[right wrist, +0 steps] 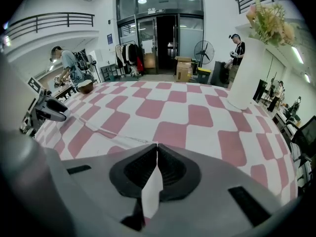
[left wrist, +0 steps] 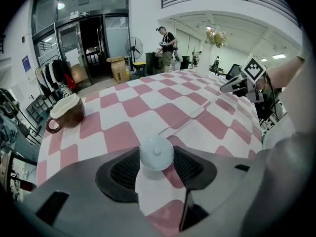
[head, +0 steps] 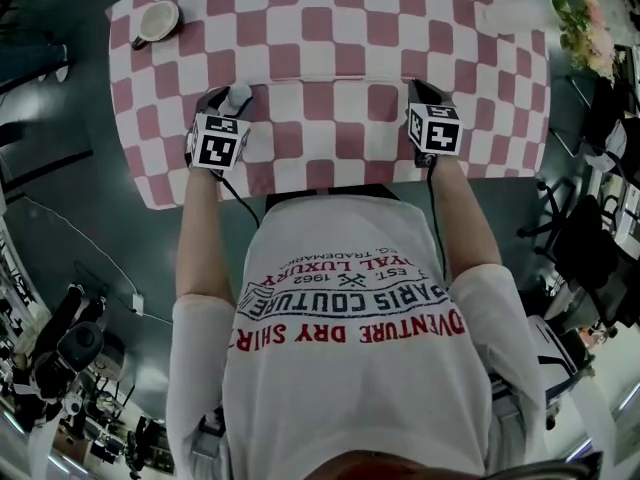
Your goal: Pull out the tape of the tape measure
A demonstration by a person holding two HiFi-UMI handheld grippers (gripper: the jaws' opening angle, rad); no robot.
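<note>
Your left gripper [head: 226, 100] is clamped on the small round white plastic tape measure case [left wrist: 156, 153]. Its jaws press the case's two sides, low over the near left part of the pink-and-white checked tablecloth [head: 330, 58]. Your right gripper [right wrist: 157, 151] has its jaws pressed together. The thin white tape [right wrist: 116, 135] runs across the cloth right up to their tips, so they probably pinch its end, though the strip is too fine there to be sure.

The grippers stand well apart, so I judge the pull well along, with a good length already out. If more is wanted, draw the right gripper straight away from the case and hold the left firm so the case neither turns nor slips.

In the head view the tape cannot be made out at all, and how much is left coiled inside the case is hidden. The brown mug with a white lining [left wrist: 65, 113] sits near the far left corner, clear of the line.
</note>
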